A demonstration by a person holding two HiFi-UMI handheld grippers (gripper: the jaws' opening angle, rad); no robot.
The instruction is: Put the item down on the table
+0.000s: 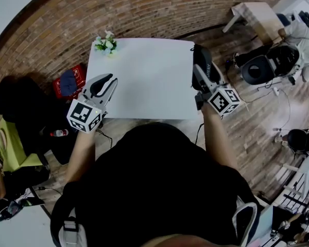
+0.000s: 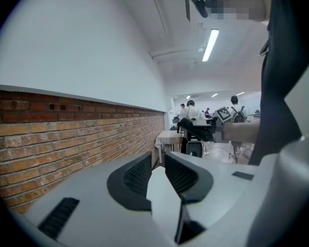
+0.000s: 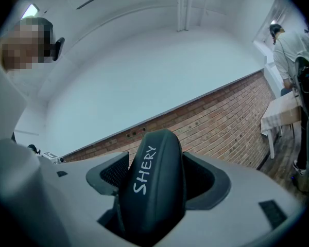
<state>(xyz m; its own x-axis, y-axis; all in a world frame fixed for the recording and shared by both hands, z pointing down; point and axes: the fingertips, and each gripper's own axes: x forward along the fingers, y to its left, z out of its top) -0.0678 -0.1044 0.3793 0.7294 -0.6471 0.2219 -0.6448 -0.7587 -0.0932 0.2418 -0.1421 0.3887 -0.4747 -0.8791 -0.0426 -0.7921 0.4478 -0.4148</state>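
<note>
2 grippers are in my hands. My right gripper (image 3: 157,181) pinches a dark case (image 3: 153,158) with SHERY written on it. The case sticks up between the jaws at the right edge of the white table (image 1: 144,81). I cannot tell if it touches the table. My left gripper (image 2: 158,161) has its jaws a little apart with nothing between them. Ahead of its tips, on the far corner, sits a small bunch of flowers (image 1: 106,43). Past both grippers is a brick wall (image 1: 144,9).

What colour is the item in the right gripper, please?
The item is black with white lettering; right gripper view.
</note>
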